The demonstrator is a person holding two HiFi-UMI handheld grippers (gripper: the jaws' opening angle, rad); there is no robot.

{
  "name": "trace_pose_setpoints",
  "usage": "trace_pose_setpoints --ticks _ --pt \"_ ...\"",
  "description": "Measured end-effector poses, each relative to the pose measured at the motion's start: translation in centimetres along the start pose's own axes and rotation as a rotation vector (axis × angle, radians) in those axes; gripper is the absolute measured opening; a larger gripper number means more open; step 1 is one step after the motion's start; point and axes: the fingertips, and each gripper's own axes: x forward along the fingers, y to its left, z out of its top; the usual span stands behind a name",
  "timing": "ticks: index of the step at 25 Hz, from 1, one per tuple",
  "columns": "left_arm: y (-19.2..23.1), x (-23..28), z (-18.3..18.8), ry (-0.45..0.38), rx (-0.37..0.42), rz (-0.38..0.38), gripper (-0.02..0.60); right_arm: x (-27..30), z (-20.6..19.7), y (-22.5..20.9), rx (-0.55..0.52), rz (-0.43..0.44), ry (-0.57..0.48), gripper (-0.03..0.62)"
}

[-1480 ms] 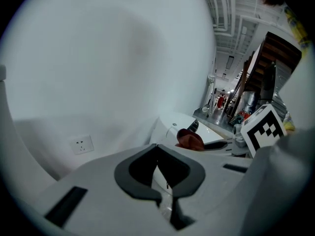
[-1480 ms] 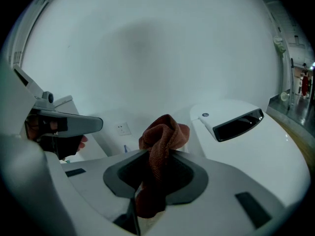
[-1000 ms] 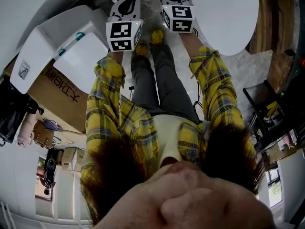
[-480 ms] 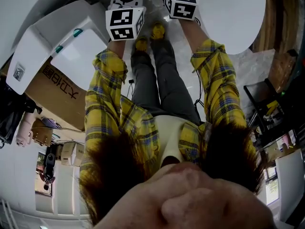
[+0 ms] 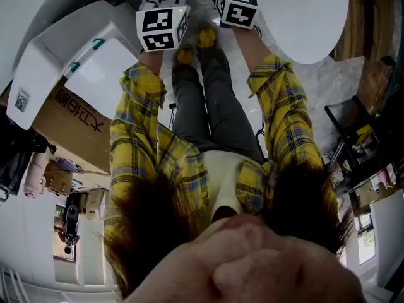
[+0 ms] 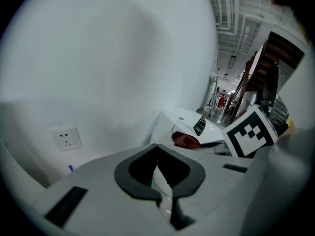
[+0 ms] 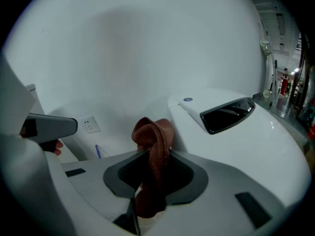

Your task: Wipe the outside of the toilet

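Your right gripper (image 7: 153, 156) has its fingers clamped on a reddish-brown cloth (image 7: 153, 134), and the cloth bunches up past the fingertips. The white toilet (image 7: 246, 136) sits just beyond the fingertips, to their right. You cannot tell from these views whether the cloth touches it. A wall socket (image 7: 89, 125) shows beyond the fingers, to their left. Your left gripper (image 6: 156, 147) has its fingers together at the tips. Ahead of them and to the right are the toilet, the cloth and the right gripper's marker cube (image 6: 248, 132).

Cardboard box (image 5: 71, 117), wall socket (image 6: 66, 137)
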Motion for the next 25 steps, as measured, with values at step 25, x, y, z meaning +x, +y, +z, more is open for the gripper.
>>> trace_pose_setpoints --ticks 25 --pt "-8.7 -1.4 -3.1 0.065 0.113 -0.173 0.008 -11.0 -11.2 -5.6 0.093 -0.159 0.042 0.117"
